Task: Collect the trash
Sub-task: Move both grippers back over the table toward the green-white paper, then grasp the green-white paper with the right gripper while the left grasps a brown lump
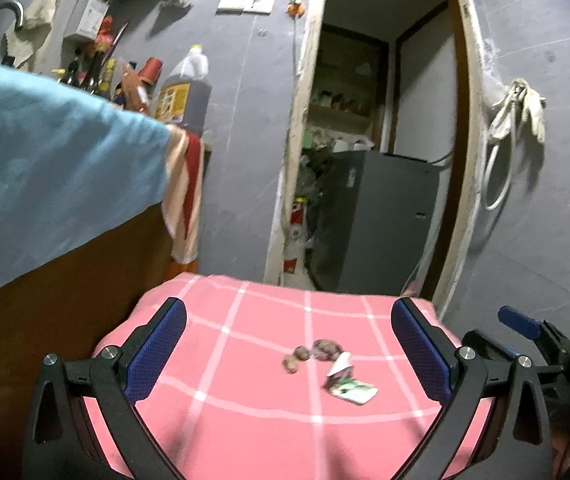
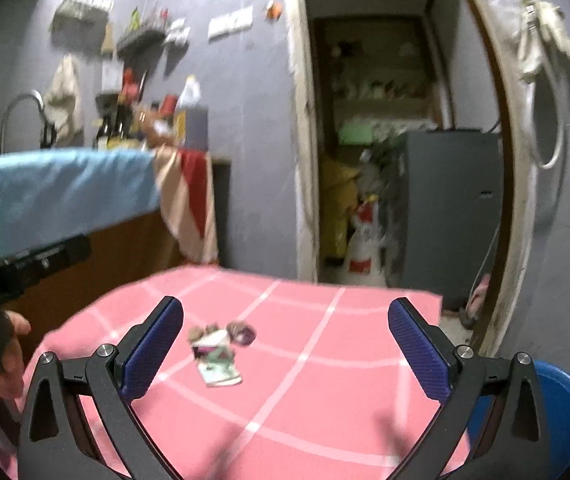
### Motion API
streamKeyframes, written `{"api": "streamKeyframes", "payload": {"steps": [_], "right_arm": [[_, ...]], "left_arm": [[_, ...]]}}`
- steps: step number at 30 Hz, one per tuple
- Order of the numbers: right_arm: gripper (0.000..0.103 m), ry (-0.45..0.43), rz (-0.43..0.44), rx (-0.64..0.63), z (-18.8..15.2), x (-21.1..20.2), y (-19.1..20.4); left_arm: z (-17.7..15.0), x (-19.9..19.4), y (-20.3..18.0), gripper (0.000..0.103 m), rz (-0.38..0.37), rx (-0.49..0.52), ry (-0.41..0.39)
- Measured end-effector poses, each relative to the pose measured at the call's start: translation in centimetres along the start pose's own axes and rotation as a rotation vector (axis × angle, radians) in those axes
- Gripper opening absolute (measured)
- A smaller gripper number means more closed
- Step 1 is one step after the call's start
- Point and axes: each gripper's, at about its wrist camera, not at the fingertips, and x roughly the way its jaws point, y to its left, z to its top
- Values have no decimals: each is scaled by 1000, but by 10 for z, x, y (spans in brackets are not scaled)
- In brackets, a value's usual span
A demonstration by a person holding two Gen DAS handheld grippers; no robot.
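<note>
Both tools hover above a small table draped in a pink cloth with a white grid (image 1: pixel 269 412), and each is spread wide with nothing between its blue-padded fingers. The trash sits in one loose cluster on that cloth: a crumpled white-and-green paper wrapper (image 1: pixel 351 388), a purplish round scrap (image 1: pixel 327 349) just beyond it, and a few small brown nut-like bits (image 1: pixel 297 358) beside that. From the left gripper (image 1: pixel 289 348) the cluster lies ahead and slightly right of centre, inside the span of its open fingers. From the right gripper (image 2: pixel 285 350) the same wrapper (image 2: pixel 219 372) lies ahead but left of centre, close to its left finger, so that tool would have to shift left to straddle it. The wrapper's long axis runs diagonally across the left gripper's opening (blur in the right view makes its edges hard to read). I judge the left gripper the better aligned, and needing mostly a forward and downward reach. A blue round tub (image 2: pixel 557 408) sits low to the right of the right gripper, possibly the bin.
</note>
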Motion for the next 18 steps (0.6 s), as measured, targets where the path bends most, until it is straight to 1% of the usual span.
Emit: {"api": "streamKeyframes", "payload": {"steps": [1,3,6,10,14,16,18], "right_arm": [[103,27,5,-7,0,7,2],[103,109,20,-21,-3,23,7],[103,230,61,-1,-9,46,9],[103,356,93,16,-15,74,9],[103,442,126,23,-20,95,10],[98,485,147,2,-23,105,15],[97,525,165,-28,-23,115,21]], "left_arm": [[-1,3,4,100,9,-3,19],[-4,9,10,100,26,-6,52],[-9,20,20,100,55,-5,109],[-15,34,29,100,107,9,180],[-22,51,41,100,150,3,271],[-25,57,47,100,163,-5,301],[-30,63,53,100,181,-18,339]]}}
